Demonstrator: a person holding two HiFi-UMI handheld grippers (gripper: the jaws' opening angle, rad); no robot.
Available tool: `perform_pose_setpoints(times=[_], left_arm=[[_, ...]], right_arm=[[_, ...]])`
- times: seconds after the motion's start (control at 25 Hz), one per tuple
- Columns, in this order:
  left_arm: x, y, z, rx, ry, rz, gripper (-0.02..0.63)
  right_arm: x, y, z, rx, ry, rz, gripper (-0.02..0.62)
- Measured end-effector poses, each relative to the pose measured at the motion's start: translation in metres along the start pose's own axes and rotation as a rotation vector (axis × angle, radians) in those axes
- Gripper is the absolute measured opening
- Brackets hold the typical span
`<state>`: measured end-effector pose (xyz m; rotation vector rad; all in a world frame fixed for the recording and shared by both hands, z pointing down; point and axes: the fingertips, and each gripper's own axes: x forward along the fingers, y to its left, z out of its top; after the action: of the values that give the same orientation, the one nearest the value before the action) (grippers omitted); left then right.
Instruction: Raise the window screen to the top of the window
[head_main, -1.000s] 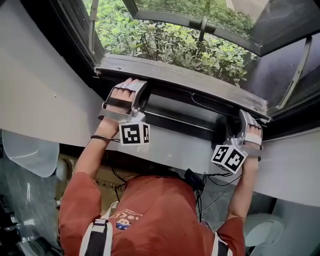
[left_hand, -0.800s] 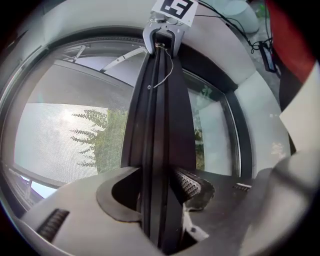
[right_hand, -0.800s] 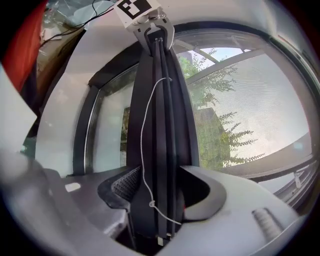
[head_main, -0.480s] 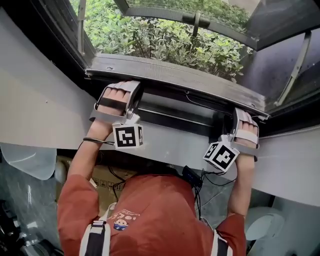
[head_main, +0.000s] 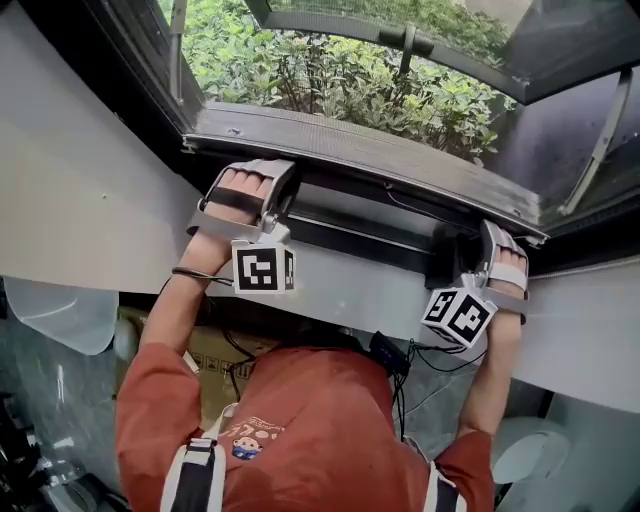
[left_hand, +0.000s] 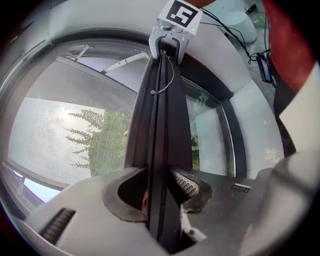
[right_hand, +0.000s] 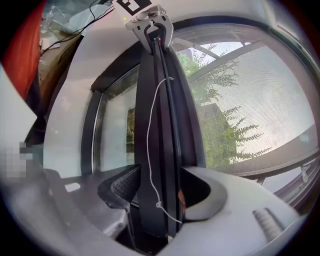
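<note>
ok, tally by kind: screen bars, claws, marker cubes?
Dark metal screen bar: 1
Grey claws: 2 (left claw, jaws just been closing with the bar between them; right claw)
Black-and-white marker cubes: 2
Total: 5

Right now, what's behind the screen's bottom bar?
Green shrubs outside and an open window sash. Whatever lies directly behind the bar is covered by it.
</note>
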<state>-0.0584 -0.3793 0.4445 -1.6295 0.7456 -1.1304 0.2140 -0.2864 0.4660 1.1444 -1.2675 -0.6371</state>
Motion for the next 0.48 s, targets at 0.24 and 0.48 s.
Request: perform_pose_setpoints(times=[0.24,0.48], left_arm=[[-0.006,0.013,0.001,-0.010,-0.006,-0.002,0.132],[-0.012,0.034,0.002,-0.020,-0.019,0.047,0.074]], right_arm=[[-0.008,-0.014,0.003,0.000,-0.010,0.014,0.242],[-0.015,-0.042,0.004,0.005,-0.032,-0.074,0.126]])
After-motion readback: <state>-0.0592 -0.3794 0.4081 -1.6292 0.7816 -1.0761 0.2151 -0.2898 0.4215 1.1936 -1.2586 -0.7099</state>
